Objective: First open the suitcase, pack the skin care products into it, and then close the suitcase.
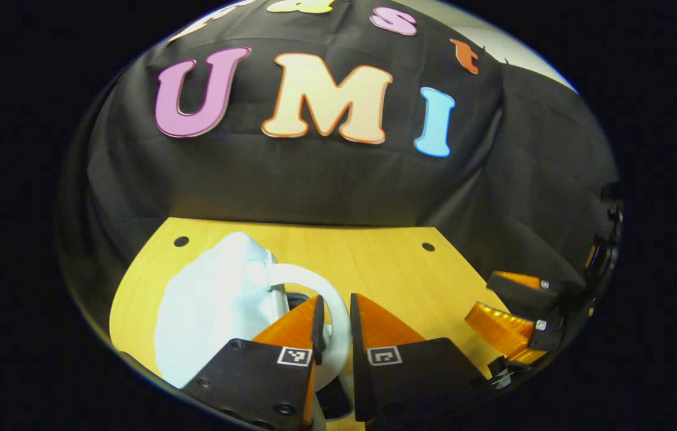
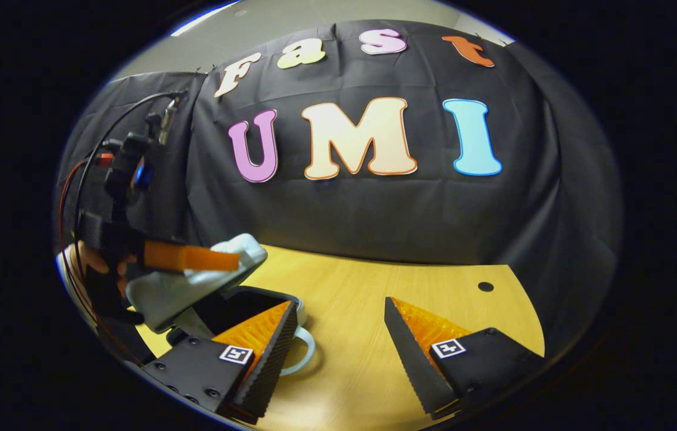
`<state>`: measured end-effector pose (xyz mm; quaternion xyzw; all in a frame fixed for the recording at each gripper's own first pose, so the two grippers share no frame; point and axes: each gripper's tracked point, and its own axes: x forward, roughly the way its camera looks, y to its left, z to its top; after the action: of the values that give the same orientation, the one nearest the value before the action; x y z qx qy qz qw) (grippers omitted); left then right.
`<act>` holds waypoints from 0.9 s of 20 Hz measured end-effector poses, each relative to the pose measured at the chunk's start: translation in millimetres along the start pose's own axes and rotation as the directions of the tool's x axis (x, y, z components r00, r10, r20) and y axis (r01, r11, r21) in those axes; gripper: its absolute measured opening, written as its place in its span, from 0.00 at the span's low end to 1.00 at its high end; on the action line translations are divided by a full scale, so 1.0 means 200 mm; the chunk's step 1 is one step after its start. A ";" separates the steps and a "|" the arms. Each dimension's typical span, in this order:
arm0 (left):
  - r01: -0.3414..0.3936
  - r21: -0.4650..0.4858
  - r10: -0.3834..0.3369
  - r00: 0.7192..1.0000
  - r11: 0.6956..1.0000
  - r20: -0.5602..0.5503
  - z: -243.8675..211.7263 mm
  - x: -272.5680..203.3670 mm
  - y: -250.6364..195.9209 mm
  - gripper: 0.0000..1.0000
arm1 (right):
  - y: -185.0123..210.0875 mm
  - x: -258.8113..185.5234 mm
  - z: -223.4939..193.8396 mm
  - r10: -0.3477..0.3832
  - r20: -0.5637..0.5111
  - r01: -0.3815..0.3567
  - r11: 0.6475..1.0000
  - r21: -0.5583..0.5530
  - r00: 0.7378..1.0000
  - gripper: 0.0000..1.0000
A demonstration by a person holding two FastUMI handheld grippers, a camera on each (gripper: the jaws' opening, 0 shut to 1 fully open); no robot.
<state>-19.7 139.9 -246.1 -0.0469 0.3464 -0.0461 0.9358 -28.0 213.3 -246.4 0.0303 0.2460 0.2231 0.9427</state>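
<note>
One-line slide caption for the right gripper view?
Left gripper lifts the white suitcase lid partway over the wooden table; right gripper waits open in front.

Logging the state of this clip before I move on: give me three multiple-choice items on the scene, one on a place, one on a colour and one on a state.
1. In the right gripper view, where on the table is the case?
A. at its left
B. at its right, by the hole
C. at the far middle

2. What colour is the case's shell?
A. red
B. blue
C. white

3. How does the right tool stand?
A. shut on a bottle
B. open, holding nothing
C. shut on the lid

Key:
1 A: the case sits at the left of the table.
2 C: its raised lid is white.
3 B: the right tool has its fingers wide apart over bare wood.
</note>
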 end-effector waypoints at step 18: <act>-0.163 0.097 0.103 0.890 0.982 0.445 0.46 -0.17 -0.33 0.99 | -0.34 -0.36 0.61 -0.204 0.377 0.198 0.979 0.056 0.903 0.97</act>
<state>11.0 83.7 -146.7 0.0297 0.1257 0.0070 0.9916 1.4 127.3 -118.3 0.0553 0.0618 0.1126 0.9902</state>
